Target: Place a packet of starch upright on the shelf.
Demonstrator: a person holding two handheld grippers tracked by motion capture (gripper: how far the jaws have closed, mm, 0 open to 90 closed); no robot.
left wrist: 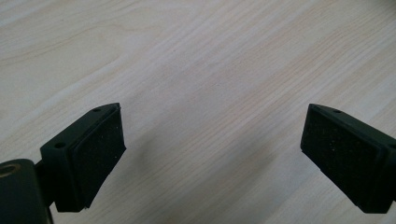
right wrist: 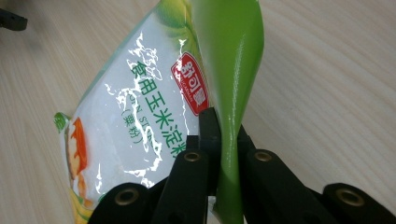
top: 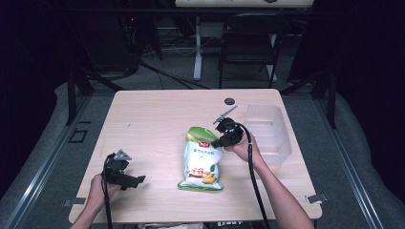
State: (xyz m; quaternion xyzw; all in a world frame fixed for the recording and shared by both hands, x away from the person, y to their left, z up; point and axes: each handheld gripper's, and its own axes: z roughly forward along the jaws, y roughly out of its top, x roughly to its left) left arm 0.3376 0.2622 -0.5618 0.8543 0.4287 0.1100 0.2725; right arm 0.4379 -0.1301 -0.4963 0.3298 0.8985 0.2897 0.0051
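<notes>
A green and white food bag (top: 202,159) with red label lies on the wooden table (top: 153,124), its upper end lifted a little. My right gripper (top: 220,141) is shut on the bag's green top edge (right wrist: 229,140); the right gripper view has the thin film pinched between the two black jaws (right wrist: 223,135). My left gripper (top: 136,181) rests near the table's front left corner in a person's hand. In the left gripper view its pads (left wrist: 100,149) stand wide apart over bare wood, with nothing between them.
A clear plastic bin (top: 267,131) stands at the right of the table, just beyond the right hand. A small dark round disc (top: 229,101) lies near the far edge. A chair (top: 248,43) and desk legs stand behind the table.
</notes>
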